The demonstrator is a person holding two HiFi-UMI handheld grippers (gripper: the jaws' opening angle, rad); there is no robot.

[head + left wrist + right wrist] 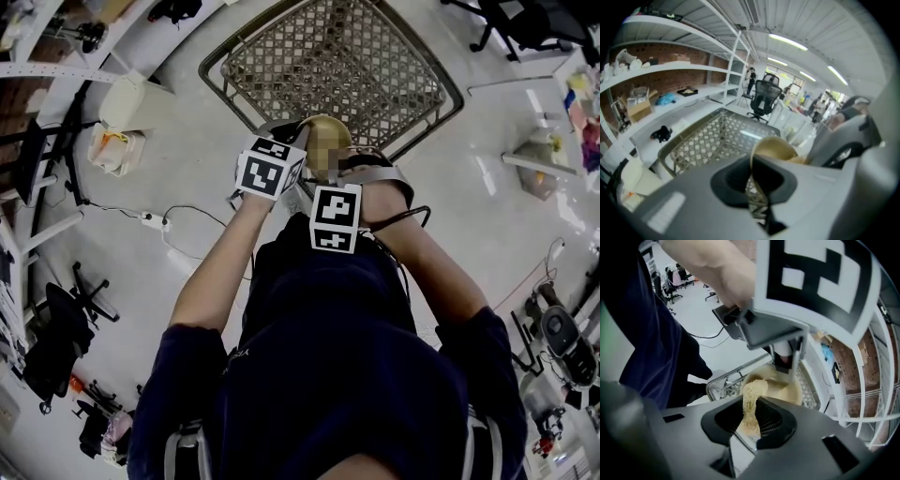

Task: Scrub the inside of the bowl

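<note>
A golden bowl (325,128) is held up over a wire mesh rack (337,66). My left gripper (757,187) is shut on the bowl's (774,147) thin rim, which runs edge-on between its jaws. In the right gripper view the left gripper (786,359) clamps the far rim of the bowl (783,389). My right gripper (752,420) is shut on a yellowish fibrous scrub pad (752,399), whose tip lies against the bowl's inner wall. In the head view both marker cubes sit close together, left gripper (270,169) and right gripper (335,217); the jaws are hidden there.
The mesh rack (712,136) stands on a pale floor. White shelves (670,70) with boxes line the left wall. A black office chair (764,93) stands beyond the rack. A power strip (153,222) with cables lies on the floor at left.
</note>
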